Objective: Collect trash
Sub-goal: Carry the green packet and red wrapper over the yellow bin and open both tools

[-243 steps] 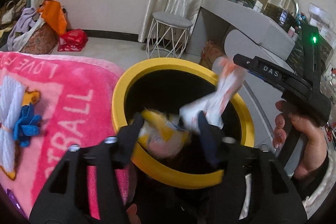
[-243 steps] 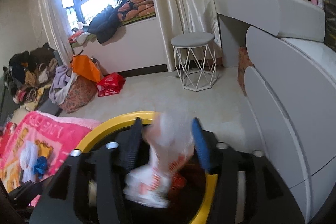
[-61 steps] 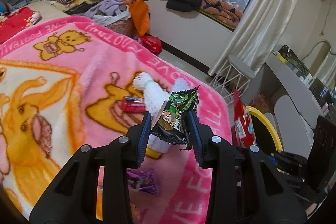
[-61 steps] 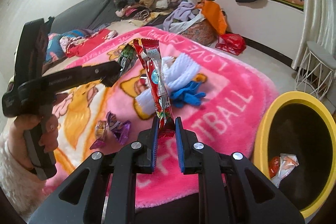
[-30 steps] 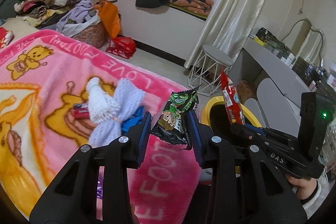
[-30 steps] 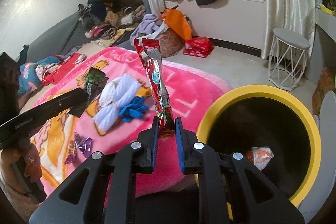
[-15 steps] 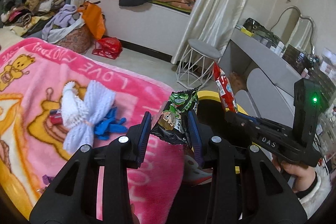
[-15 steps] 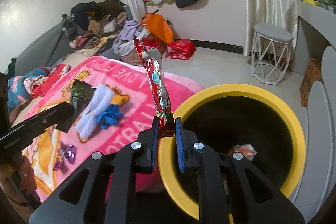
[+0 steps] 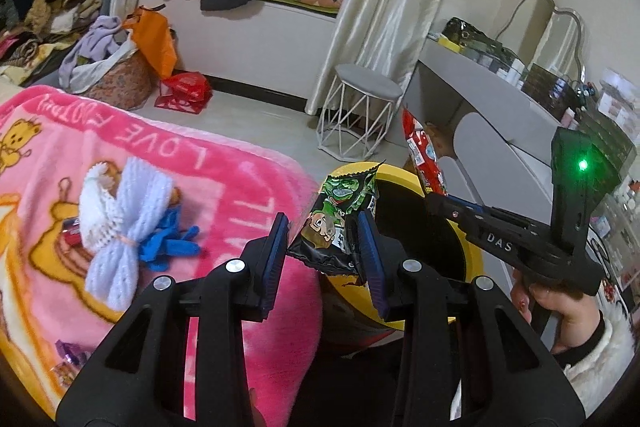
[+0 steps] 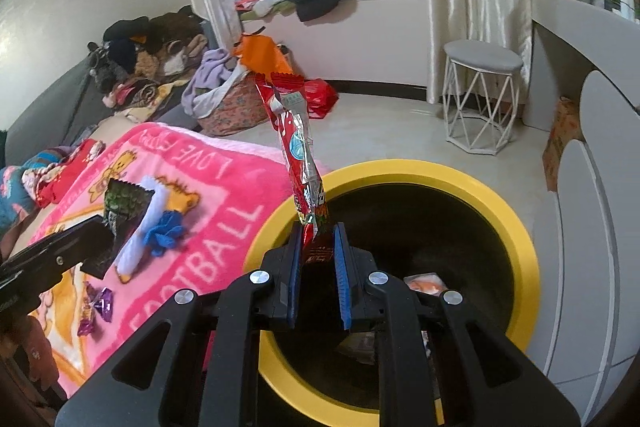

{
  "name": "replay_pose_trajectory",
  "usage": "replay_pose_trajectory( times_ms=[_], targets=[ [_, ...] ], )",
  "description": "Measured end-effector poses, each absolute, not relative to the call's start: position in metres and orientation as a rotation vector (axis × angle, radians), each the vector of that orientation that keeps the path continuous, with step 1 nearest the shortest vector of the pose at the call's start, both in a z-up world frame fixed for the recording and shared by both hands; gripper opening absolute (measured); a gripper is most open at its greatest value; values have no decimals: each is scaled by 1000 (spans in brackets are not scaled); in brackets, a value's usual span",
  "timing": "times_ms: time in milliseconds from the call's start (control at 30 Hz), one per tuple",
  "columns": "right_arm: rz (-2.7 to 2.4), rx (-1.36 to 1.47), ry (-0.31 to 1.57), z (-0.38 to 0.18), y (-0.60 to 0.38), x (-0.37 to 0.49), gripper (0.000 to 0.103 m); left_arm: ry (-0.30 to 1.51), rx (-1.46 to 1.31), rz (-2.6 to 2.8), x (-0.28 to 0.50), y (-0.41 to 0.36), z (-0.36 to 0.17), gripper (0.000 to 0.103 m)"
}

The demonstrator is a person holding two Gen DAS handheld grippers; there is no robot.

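My left gripper (image 9: pixel 323 251) is shut on a green and black snack packet (image 9: pixel 339 223), held at the near rim of the yellow bin (image 9: pixel 474 259). My right gripper (image 10: pixel 317 259) is shut on a long red snack wrapper (image 10: pixel 298 151) that stands upright over the black inside of the yellow bin (image 10: pixel 516 227). In the left wrist view the right gripper (image 9: pixel 434 201) reaches in from the right with the red wrapper (image 9: pixel 424 159). The right wrist view has the left gripper (image 10: pixel 106 227) at the left, holding the green packet (image 10: pixel 124 205). Wrappers (image 10: pixel 426 283) lie in the bin.
A pink blanket (image 9: pixel 224 195) covers the bed left of the bin, with a white and blue knitted piece (image 9: pixel 120 223) and purple wrappers (image 10: pixel 98 307) on it. A stool (image 10: pixel 480 95) stands beyond the bin and a grey dressing table (image 10: pixel 592 131) at the right. Clothes pile up by the window.
Both grippers have swung from over the blanket toward the bin, each still holding its packet. The bin has grown larger in both views and now lies under the red wrapper.
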State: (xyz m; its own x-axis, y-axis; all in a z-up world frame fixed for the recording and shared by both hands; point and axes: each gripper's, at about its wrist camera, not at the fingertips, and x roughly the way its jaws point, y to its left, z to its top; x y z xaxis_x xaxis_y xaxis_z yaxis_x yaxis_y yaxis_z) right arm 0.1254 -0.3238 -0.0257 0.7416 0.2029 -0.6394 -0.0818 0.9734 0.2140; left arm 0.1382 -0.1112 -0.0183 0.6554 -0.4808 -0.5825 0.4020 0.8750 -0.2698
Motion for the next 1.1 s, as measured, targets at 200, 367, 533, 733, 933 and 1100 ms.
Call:
replay_pose_trajectory(
  times_ms=[200,367,533,733,933,1100],
  targets=[
    [110,181,728,-32,-337,127,15,702,-94,-530,139,-128,-23,29],
    [82,195,734,-37,-348,129,15,710,-71,-554,138,-142,-27,29],
    [52,221,758,-46,-361,131,15,722,-43,-581,140,-159,-33,29],
    [23,257,800,-58,-375,134,15,743,-14,-610,143,-179,-43,29],
    [11,280,838,-71,-383,137,15,766,-2,-627,149,-194,-53,29],
    [8,294,860,-77,-386,138,15,789,-3,-632,158,-203,-61,29]
  ],
)
